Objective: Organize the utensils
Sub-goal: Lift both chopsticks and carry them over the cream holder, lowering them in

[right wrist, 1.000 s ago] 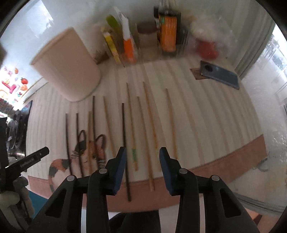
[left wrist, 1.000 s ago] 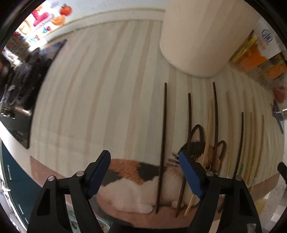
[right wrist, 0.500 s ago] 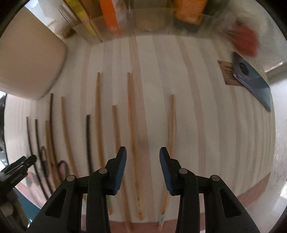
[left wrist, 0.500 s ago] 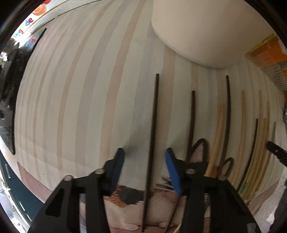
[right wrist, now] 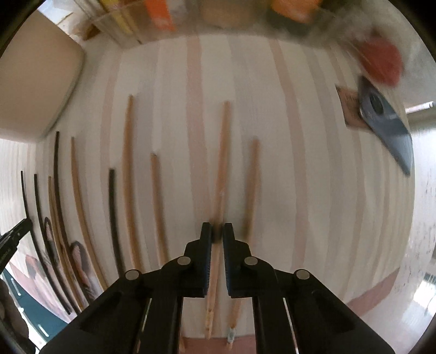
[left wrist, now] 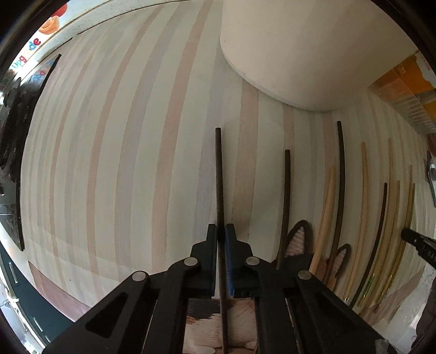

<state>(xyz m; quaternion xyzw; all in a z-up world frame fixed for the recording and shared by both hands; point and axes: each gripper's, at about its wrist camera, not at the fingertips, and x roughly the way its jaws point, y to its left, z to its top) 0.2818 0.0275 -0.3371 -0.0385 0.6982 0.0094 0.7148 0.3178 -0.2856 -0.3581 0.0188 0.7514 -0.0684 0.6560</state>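
Observation:
Several dark and pale wooden chopsticks lie in a row on a striped placemat (left wrist: 122, 163). My left gripper (left wrist: 221, 231) points straight down, its jaws closing with the pads pressed on the leftmost dark chopstick (left wrist: 218, 177). In the right wrist view my right gripper (right wrist: 217, 231) also points down, its jaws closing tight on a pale wooden chopstick (right wrist: 223, 147). Another wooden chopstick (right wrist: 252, 185) lies just right of it. A tall cream holder (left wrist: 299, 54) stands beyond the left gripper and is seen as the same holder (right wrist: 32, 81) at the far left.
A cat picture (left wrist: 298, 239) is printed on the mat's near edge under the dark chopsticks. A dark phone (right wrist: 387, 122) lies at the right. Orange and yellow packets (right wrist: 160, 13) crowd the back edge. The mat's near border runs just below both grippers.
Both grippers sank toward the mat and then shut: the left on the dark chopstick, the right on the wooden one. That wooden chopstick now lies tilted, closer to its right neighbour.

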